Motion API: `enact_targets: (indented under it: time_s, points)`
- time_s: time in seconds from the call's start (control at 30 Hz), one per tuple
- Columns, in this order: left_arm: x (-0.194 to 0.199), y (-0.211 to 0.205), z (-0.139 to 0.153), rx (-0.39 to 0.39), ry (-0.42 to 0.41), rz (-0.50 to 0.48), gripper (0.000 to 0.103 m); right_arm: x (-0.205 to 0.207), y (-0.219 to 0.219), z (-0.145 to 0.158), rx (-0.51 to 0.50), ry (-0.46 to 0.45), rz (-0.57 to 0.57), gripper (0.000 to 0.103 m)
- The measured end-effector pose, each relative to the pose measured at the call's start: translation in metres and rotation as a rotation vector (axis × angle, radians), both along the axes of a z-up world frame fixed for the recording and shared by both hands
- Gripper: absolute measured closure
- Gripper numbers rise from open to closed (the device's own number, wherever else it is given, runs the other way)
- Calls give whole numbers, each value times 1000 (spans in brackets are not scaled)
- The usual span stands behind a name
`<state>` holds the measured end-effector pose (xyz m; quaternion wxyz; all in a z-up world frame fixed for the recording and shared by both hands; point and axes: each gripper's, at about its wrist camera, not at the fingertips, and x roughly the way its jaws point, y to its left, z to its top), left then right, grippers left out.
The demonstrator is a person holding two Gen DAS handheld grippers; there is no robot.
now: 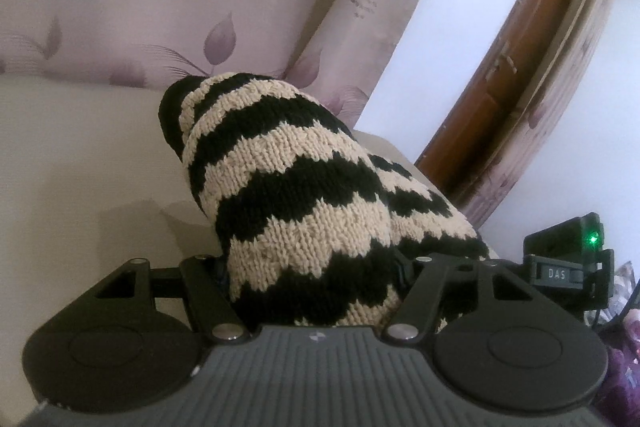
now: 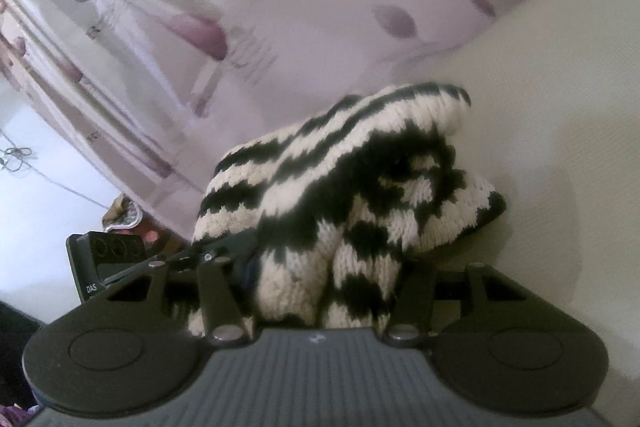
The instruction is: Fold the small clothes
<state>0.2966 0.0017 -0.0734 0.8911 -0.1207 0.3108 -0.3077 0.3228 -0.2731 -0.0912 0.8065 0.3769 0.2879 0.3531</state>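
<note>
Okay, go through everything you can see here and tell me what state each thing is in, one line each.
Striped knit garment: bunched up, gripped at both ends and lifted off the pale surface.
Left gripper: shut on the garment.
Right gripper: shut on the garment.
Curtain: hanging drawn behind the surface.
Wooden door: too little visible to tell open from closed.

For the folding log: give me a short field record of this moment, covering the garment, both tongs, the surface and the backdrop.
garment: black-and-cream striped knit, bunched, lifted at the near end
left tongs: shut on the knit
right tongs: shut on the same knit
surface: plain cream top under the knit
backdrop: pale curtain with purple leaf print
other: wooden door frame to the right in the left view
</note>
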Motion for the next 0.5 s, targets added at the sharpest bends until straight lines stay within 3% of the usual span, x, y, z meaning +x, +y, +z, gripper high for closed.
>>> enact_targets:
  time_s: [0.27, 0.5]
  points:
    - [-52, 31, 10, 42, -28, 50, 37, -42, 34, 5, 21, -5, 30, 49]
    - [-75, 47, 12, 70, -43, 75, 36, -62, 58, 7, 13, -3, 36, 49]
